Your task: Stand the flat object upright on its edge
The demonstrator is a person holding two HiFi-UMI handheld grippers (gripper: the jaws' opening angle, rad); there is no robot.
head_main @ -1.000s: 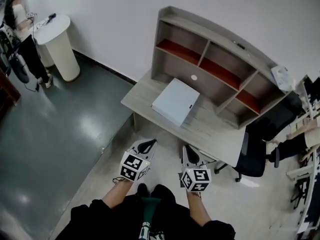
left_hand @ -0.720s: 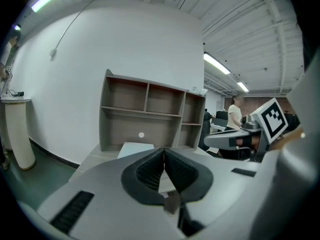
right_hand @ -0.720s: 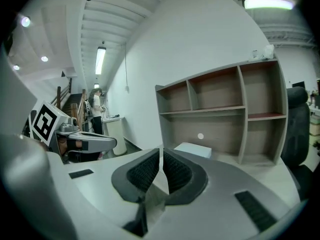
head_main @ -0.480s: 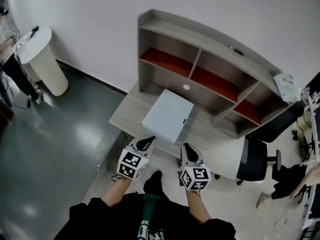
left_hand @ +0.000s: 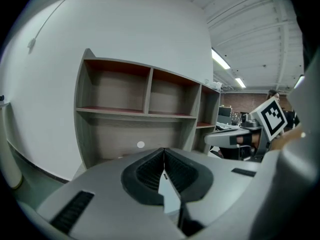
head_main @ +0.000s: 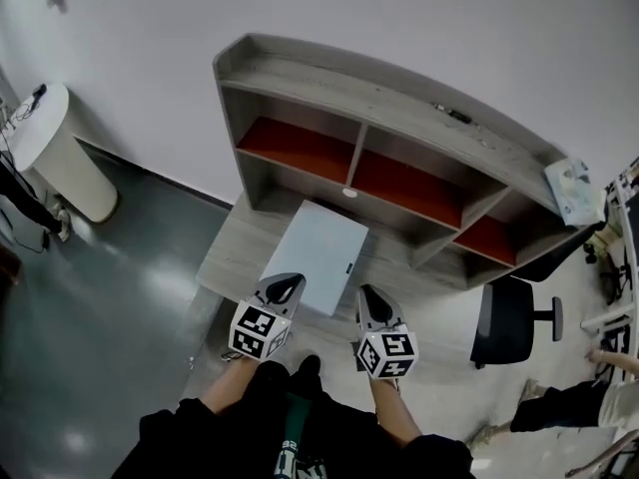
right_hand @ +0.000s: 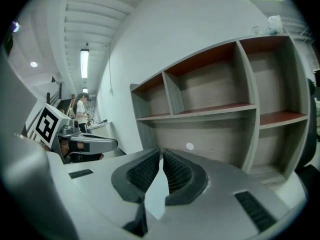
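The flat object (head_main: pixel 315 255) is a pale grey-blue rectangular panel. It lies flat on the wooden desk (head_main: pixel 232 255) in front of the shelf unit. Both grippers hover side by side at the desk's near edge, just short of the panel. The left gripper (head_main: pixel 288 285) is shut and holds nothing; the right gripper (head_main: pixel 370 300) is shut and empty too. In the left gripper view the jaws (left_hand: pixel 164 153) meet, and a pale sliver of the panel (left_hand: pixel 170 198) shows below them. The right gripper view shows the same: closed jaws (right_hand: pixel 161 155) above the panel (right_hand: pixel 156 196).
A grey shelf unit (head_main: pixel 371 148) with red-lined compartments stands at the back of the desk against a white wall. A black office chair (head_main: pixel 511 322) is at the right, a white round pedestal (head_main: pixel 58 158) at the left. A person's legs (head_main: pixel 559 412) show at lower right.
The view has moved toward the desk, so the panel now lies right in front of the gripper tips. Both grippers stay shut and side by side.
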